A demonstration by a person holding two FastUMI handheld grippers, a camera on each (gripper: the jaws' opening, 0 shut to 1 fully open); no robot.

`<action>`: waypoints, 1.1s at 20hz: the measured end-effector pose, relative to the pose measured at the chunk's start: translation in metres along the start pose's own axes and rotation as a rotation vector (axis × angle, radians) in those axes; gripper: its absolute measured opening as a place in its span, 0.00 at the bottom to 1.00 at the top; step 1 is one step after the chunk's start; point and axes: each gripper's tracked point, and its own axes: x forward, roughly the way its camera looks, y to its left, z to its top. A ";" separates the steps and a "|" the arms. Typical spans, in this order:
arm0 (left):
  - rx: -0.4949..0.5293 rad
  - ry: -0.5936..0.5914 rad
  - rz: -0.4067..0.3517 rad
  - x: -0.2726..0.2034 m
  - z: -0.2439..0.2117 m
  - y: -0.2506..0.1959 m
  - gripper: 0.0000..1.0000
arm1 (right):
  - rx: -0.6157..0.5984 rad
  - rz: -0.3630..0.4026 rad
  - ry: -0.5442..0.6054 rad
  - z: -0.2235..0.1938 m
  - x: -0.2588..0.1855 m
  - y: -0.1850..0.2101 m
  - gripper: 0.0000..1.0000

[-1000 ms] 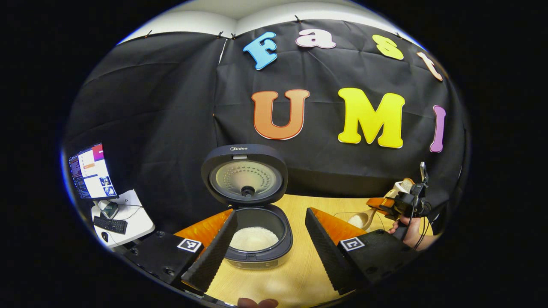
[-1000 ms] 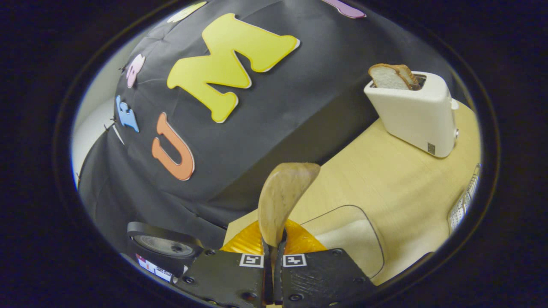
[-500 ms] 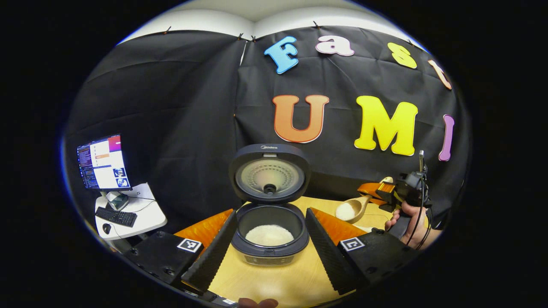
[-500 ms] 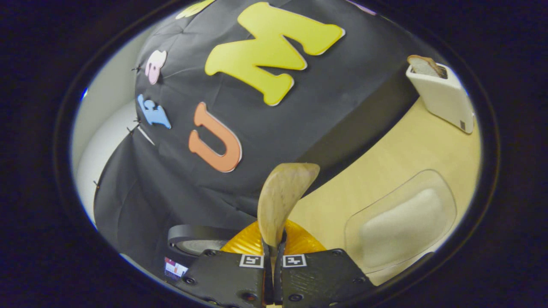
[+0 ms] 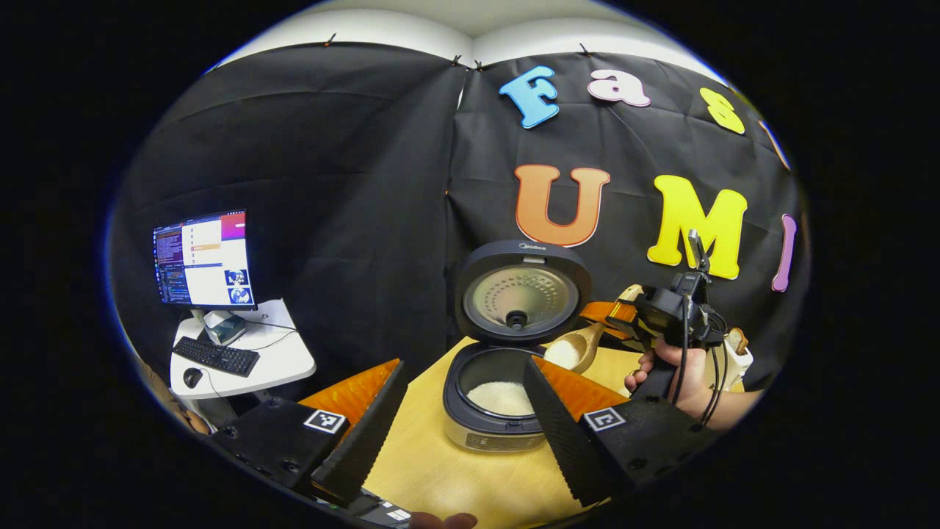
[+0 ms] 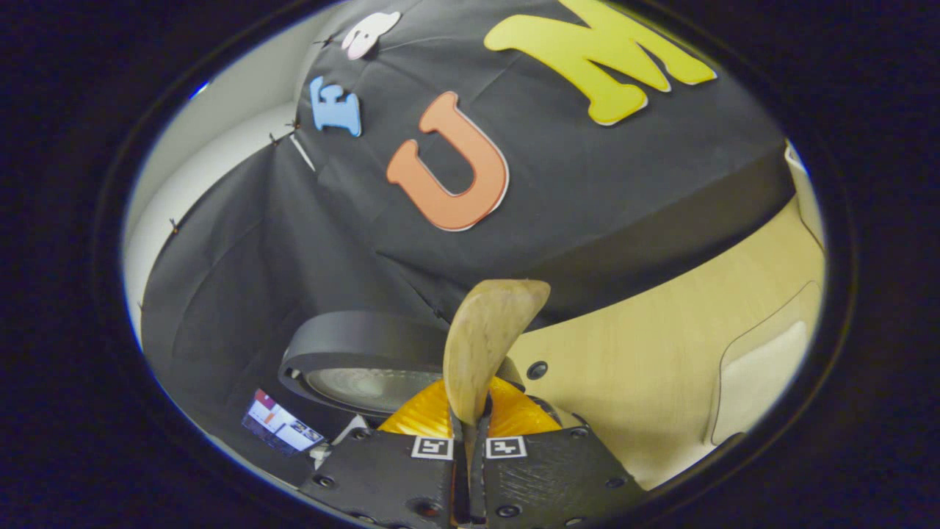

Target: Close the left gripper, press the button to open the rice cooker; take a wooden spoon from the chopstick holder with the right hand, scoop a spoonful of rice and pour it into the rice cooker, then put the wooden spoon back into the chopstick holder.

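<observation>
Wooden spoon point(image 6: 485, 345) in right gripper point(image 6: 470, 448)

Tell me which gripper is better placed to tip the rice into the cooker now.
Right. The right gripper is shut on the wooden spoon, its bowl loaded with rice beside the open rice cooker. The left gripper is open and holds nothing.

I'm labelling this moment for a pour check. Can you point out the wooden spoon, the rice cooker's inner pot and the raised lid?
wooden spoon point(image 5: 575, 350): left gripper view, on its rice-filled bowl.
rice cooker's inner pot point(image 5: 490, 398): left gripper view, on the rice inside it.
raised lid point(image 5: 520, 292): left gripper view, on its metal inner plate.
</observation>
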 end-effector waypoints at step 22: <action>-0.139 -0.005 0.030 0.009 -0.022 0.028 1.00 | -0.747 -0.030 -0.073 -0.035 0.016 0.048 0.01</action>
